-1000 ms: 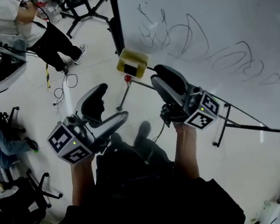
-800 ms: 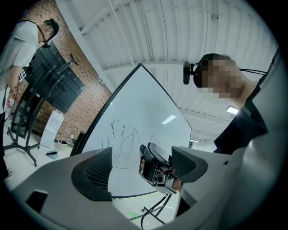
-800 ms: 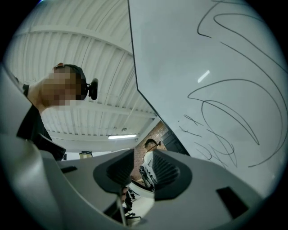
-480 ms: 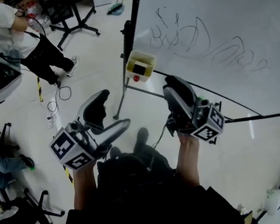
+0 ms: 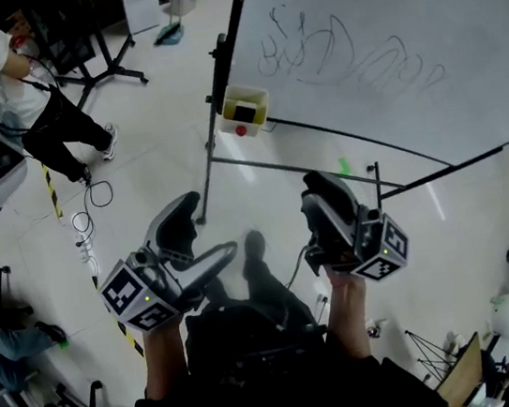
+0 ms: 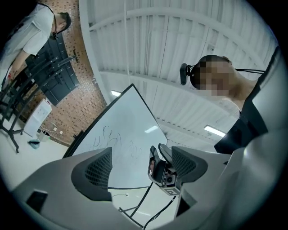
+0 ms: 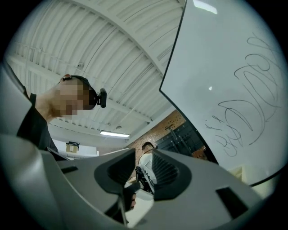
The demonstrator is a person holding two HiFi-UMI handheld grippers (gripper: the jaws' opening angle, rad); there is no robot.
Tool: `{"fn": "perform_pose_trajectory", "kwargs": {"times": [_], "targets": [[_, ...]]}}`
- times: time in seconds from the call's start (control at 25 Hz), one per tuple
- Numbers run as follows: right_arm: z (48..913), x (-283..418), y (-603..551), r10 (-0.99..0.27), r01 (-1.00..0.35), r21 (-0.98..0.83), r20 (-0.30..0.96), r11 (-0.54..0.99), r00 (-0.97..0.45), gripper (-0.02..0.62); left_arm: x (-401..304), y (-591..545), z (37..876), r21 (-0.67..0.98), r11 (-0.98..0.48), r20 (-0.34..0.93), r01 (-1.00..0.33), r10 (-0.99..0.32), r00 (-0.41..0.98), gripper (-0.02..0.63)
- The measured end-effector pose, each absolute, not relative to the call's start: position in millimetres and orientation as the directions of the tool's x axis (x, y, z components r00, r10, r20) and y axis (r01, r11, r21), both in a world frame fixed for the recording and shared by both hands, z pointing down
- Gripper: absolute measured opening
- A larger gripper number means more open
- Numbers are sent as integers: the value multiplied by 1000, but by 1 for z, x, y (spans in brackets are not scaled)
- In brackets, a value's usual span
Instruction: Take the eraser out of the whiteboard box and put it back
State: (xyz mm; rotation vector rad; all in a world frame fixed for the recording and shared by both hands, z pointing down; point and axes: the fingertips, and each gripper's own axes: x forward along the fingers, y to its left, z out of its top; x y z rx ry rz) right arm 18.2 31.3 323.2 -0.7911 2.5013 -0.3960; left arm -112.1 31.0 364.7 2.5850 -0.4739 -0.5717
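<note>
So both hands have backed off from the board compared with a second ago. The left gripper (image 5: 195, 238) on the near left has its jaws spread wide with nothing in them. The yellow whiteboard box (image 5: 246, 110) now sits well away at the far middle, and the dark block inside looks like the eraser (image 5: 243, 113). On the right, the right gripper (image 5: 322, 195) has just been closing its jaws down to a slim gap, also empty. With the eraser boxed and both hands clear of the whiteboard (image 5: 396, 6), I'd guess the put-back is done.
</note>
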Motion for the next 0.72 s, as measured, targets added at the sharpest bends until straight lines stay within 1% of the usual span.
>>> {"fn": "perform_pose_trajectory", "kwargs": {"times": [0.12,0.44,0.72], "targets": [[318,11,47,-611,-484,-389,-343,784,-714,129,-117,43,368,506,-840,-323,-193,-393,861,414],[298,4,71,-596,-487,-351,-364,800,-716,129,-113,53,354,471,-862,-346,-188,-376,859,413],[294,24,100,-586,-475,-349,-389,808,-711,129,-87,76,349,458,-868,-324,-192,-364,873,414]]}}
